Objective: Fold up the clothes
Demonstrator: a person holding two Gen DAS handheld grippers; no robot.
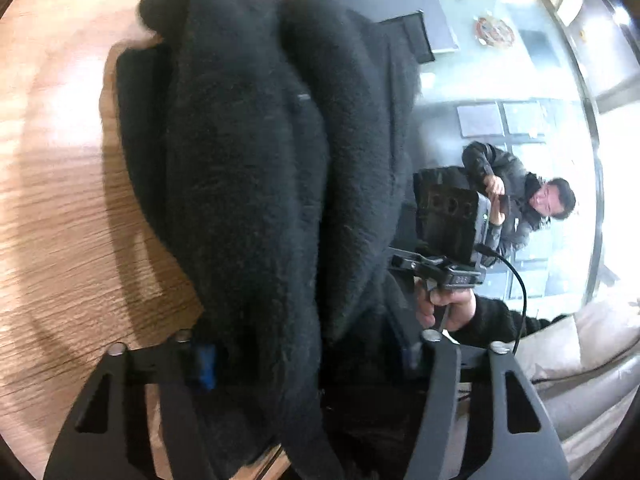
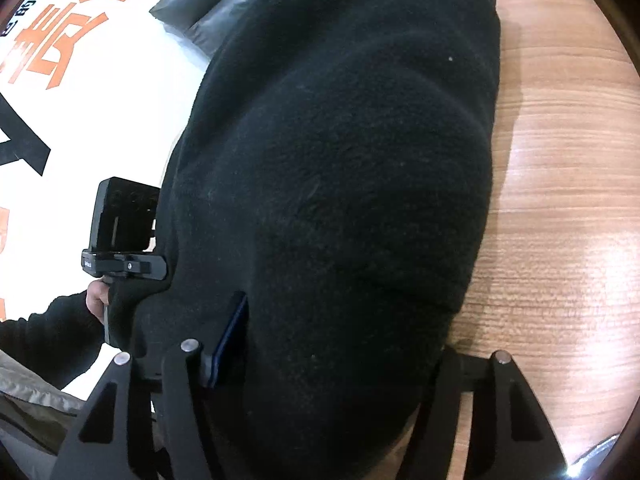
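A thick black fleece garment [image 1: 248, 140] lies bunched in long folds on the round wooden table [image 1: 60, 180]. My left gripper [image 1: 308, 360] has its fingers on either side of one thick fold. The blue pad [image 1: 204, 364] presses into the fleece, and the fold fills the whole gap. In the right wrist view the same fleece [image 2: 340, 160] covers most of the table [image 2: 560, 200]. My right gripper [image 2: 332, 352] is closed on a bulky fold, its blue pad [image 2: 230, 340] sunk in the pile and the other finger partly hidden. Each view shows the other gripper's housing [image 1: 444, 216] [image 2: 120, 220] beside the garment.
The table edge runs close behind the garment. Beyond it a seated person [image 1: 520, 200] is in the background, and a beige cushion [image 1: 592, 340] lies at lower right. A white banner with orange characters [image 2: 60, 60] and grey bags [image 2: 208, 4] lie past the table.
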